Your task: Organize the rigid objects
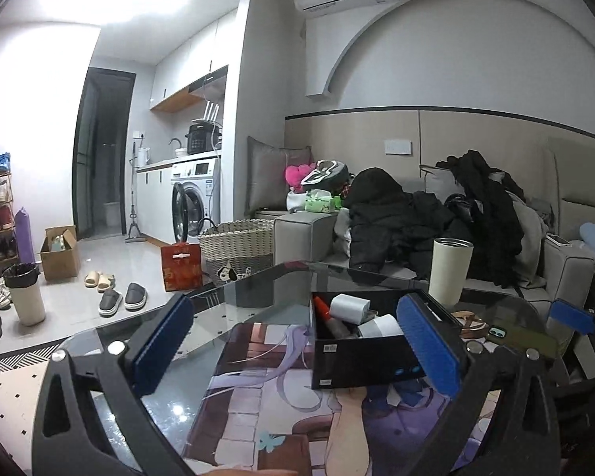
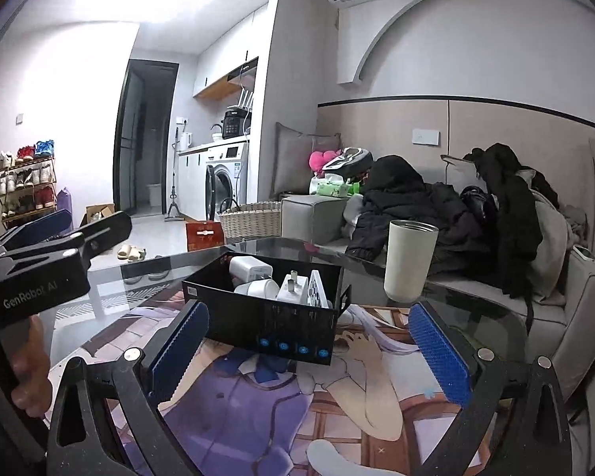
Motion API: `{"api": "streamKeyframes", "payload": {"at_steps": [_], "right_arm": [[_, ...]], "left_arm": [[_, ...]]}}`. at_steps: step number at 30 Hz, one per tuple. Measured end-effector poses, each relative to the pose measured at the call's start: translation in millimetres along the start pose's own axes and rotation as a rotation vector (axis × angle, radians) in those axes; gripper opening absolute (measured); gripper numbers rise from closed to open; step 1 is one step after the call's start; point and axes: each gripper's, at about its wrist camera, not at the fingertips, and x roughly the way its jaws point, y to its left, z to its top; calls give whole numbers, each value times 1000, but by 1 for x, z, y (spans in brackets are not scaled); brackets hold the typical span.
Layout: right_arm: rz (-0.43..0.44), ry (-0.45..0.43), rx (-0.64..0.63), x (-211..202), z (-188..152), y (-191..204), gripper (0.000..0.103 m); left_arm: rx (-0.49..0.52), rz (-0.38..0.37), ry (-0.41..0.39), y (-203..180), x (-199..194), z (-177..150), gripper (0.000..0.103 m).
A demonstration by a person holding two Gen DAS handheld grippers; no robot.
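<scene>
A black open box (image 1: 361, 357) (image 2: 265, 317) stands on a printed mat (image 1: 265, 396) (image 2: 281, 404) on the glass table. It holds white chargers (image 1: 347, 307) (image 2: 250, 269), a white plug adapter (image 2: 293, 288) and a red-tipped item (image 1: 321, 307). My left gripper (image 1: 293, 349) is open and empty, just in front of the box, its right finger beside the box's right end. My right gripper (image 2: 309, 353) is open and empty, just short of the box's front wall. The left gripper also shows at the left of the right wrist view (image 2: 59, 234).
A cream tumbler (image 1: 448, 271) (image 2: 408, 260) stands on the glass table (image 1: 258, 297) behind the box. A phone (image 1: 523, 339) and coins lie at the table's right. A sofa with dark clothes (image 1: 436, 214) is behind. A wicker basket (image 1: 238, 248) stands on the floor.
</scene>
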Motion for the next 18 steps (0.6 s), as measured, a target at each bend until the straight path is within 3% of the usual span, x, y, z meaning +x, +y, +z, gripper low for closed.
{"api": "streamKeyframes", "payload": {"at_steps": [7,12,18], "right_arm": [[28,1,12,-2,-3,-2,103],[1,23,35,-1,-4,-8,103],[-28,13,34,-3,-4,-14,103]], "left_arm": [[13,7,-16,-2,-3,1,103],[69,9,-15,-15,-1,0,103],[69,15,47,-18,5,-4,103]]}}
